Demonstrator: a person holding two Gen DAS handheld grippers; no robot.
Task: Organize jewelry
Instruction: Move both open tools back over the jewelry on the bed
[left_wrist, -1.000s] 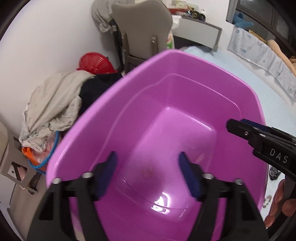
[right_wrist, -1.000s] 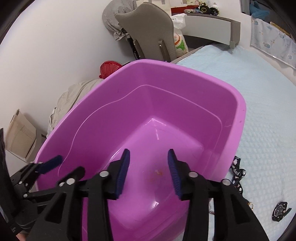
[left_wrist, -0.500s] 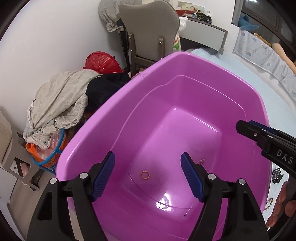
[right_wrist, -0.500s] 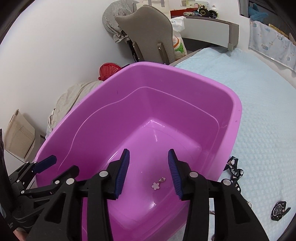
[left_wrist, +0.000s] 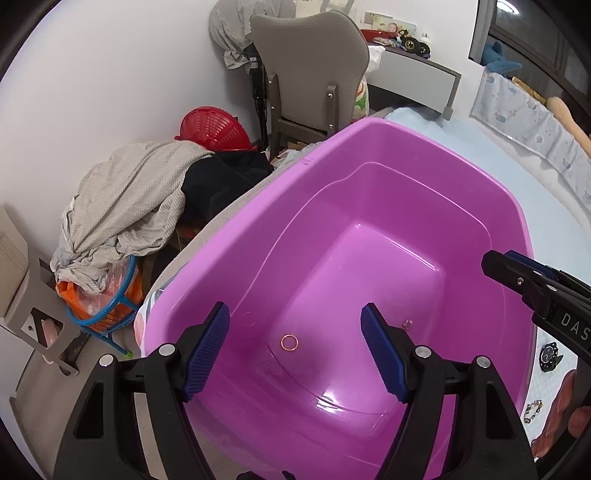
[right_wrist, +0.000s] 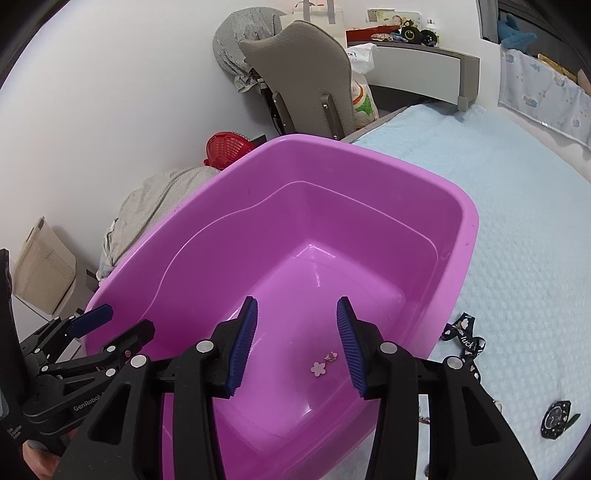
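Note:
A purple plastic tub (left_wrist: 391, 155) (right_wrist: 469, 236) sits on the bed. On its floor lie a thin orange ring (left_wrist: 289, 341) and a small flower-shaped earring pair (right_wrist: 322, 364), also faint in the left wrist view (left_wrist: 407, 324). My left gripper (left_wrist: 295, 350) is open and empty above the tub's near side. My right gripper (right_wrist: 297, 345) is open and empty above the tub, over the flower earrings. On the bed beside the tub lie a black watch (right_wrist: 554, 419) (left_wrist: 549, 356), a black printed ribbon (right_wrist: 463, 334) and a beaded bracelet (left_wrist: 532, 410).
The pale blue bed cover (right_wrist: 517, 221) spreads to the right. Left of the tub are a heap of clothes (left_wrist: 125, 210), a red basket (left_wrist: 212, 129), a blue-rimmed basket (left_wrist: 107, 299) and a grey chair (left_wrist: 310, 66). A white wall stands behind.
Both grippers have pulled back and up from the tub. The orange ring and the flower earrings have come to rest on the tub floor.

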